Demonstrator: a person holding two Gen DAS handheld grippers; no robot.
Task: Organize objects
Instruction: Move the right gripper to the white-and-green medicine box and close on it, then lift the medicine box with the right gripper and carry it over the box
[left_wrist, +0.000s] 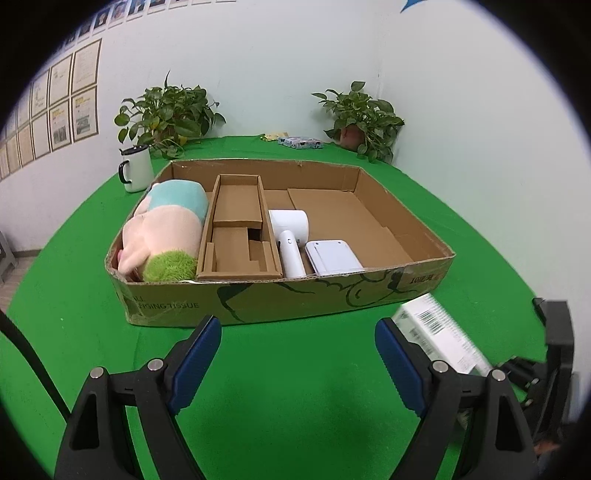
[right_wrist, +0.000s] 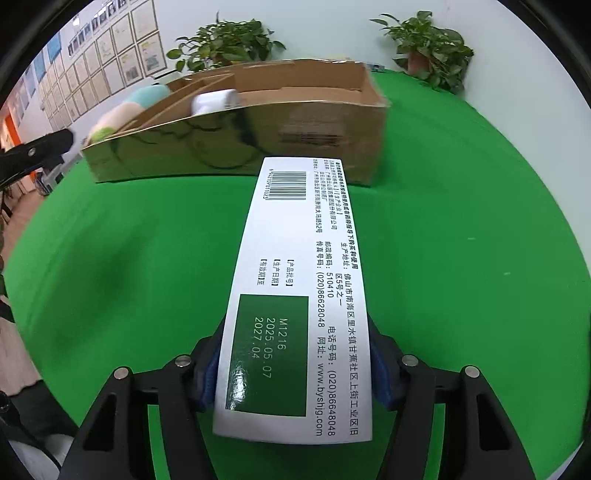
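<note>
The white medicine box (right_wrist: 295, 295), printed with a barcode, Chinese text and a green date panel, is clamped between the blue pads of the right gripper (right_wrist: 291, 380) and sticks out forward over the green tablecloth (right_wrist: 480, 258), its far end close to the front wall of the cardboard tray (right_wrist: 236, 147). From the left wrist view the same box (left_wrist: 439, 332) appears blurred at the right, near the tray's front right corner.

The left gripper (left_wrist: 298, 341) hovers over the cloth in front of the tray, its jaws wide apart and holding nothing.

Inside the tray (left_wrist: 280, 295) lie a plush toy (left_wrist: 166, 229) at the left, a cardboard insert (left_wrist: 238, 229) beside it, then a white hair dryer (left_wrist: 290, 236) and a white flat device (left_wrist: 334, 256).

A white mug (left_wrist: 136, 168) stands left of the tray; two potted plants (left_wrist: 166, 114) stand by the wall.
</note>
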